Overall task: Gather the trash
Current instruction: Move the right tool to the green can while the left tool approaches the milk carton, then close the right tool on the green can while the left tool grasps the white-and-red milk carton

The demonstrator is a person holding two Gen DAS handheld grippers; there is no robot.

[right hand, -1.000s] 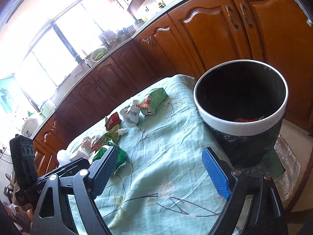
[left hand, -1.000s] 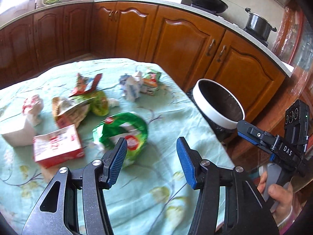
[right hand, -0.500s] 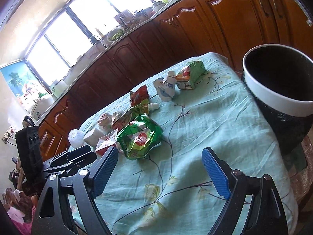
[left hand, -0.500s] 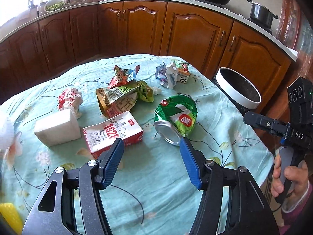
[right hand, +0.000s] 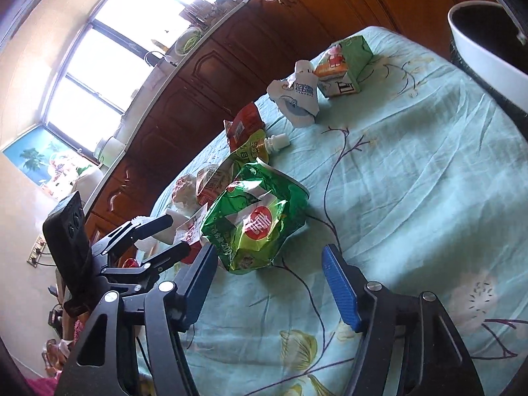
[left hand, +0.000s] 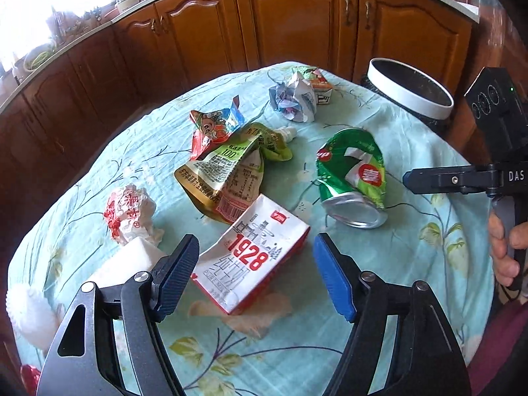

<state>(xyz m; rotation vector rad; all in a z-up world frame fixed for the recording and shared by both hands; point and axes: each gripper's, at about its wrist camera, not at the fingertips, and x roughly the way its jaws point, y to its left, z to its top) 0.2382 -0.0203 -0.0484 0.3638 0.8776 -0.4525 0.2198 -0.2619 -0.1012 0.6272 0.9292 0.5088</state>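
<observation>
Trash lies on a table with a light green floral cloth (left hand: pixel 412 247). My left gripper (left hand: pixel 255 269) is open, its jaws on either side of a crushed white and red carton marked 1928 (left hand: pixel 254 260). A crushed green can (left hand: pixel 353 175) lies to its right; in the right wrist view the can (right hand: pixel 260 221) is just ahead of my open, empty right gripper (right hand: pixel 269 279). A crumpled pouch (left hand: pixel 231 168), a red wrapper (left hand: pixel 214 125), a paper ball (left hand: pixel 293 99) and a small juice box (right hand: pixel 343 66) lie farther back. The white-rimmed black bin (left hand: pixel 409 92) stands past the table's far right edge.
A white and red crumpled wrapper (left hand: pixel 128 214) and a white block (left hand: pixel 122 264) lie left of the carton. Brown kitchen cabinets (left hand: pixel 297 23) run behind the table. My right gripper's body (left hand: pixel 462 178) and the hand holding it are at the right edge of the left view.
My left gripper has swung left from the can and closed in over the 1928 carton. My right gripper has turned from the bin toward the green can. Both stayed open.
</observation>
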